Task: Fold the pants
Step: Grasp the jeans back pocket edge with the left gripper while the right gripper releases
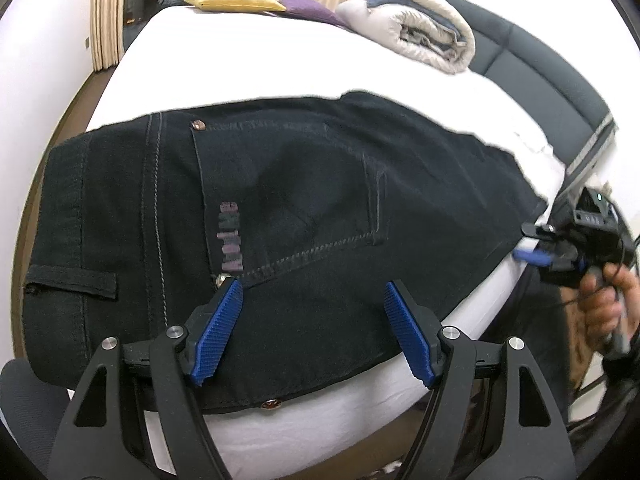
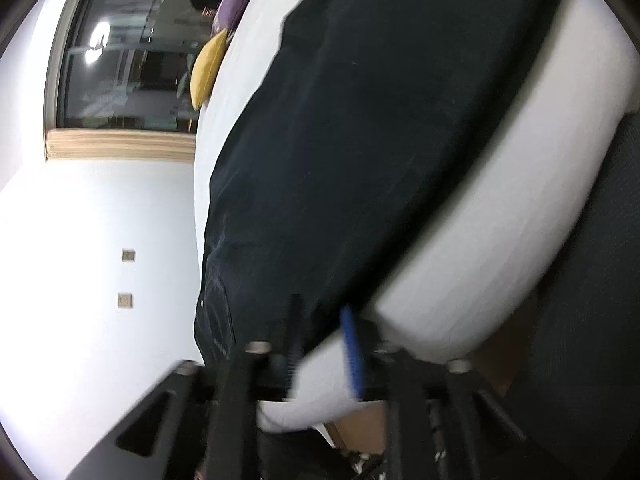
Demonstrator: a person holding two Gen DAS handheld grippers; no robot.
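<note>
From my left wrist, the dark pants (image 1: 280, 216) lie flat on the white bed (image 1: 224, 68), long axis crosswise, waistband leftward; my left gripper (image 1: 312, 320) hovers above them, wide open and empty. From my right wrist, blurred, my right gripper (image 2: 320, 344) straddles the pants' edge (image 2: 360, 140) at the bed's side, fingers apart.

White sheet (image 1: 248, 64) lies bare across the upper middle of the left wrist frame, beyond the dark pants (image 1: 280, 208); a rolled quilt (image 1: 420, 28) and yellow pillow (image 1: 236, 0) block the top edge, the padded headboard (image 1: 552, 92) the upper right
</note>
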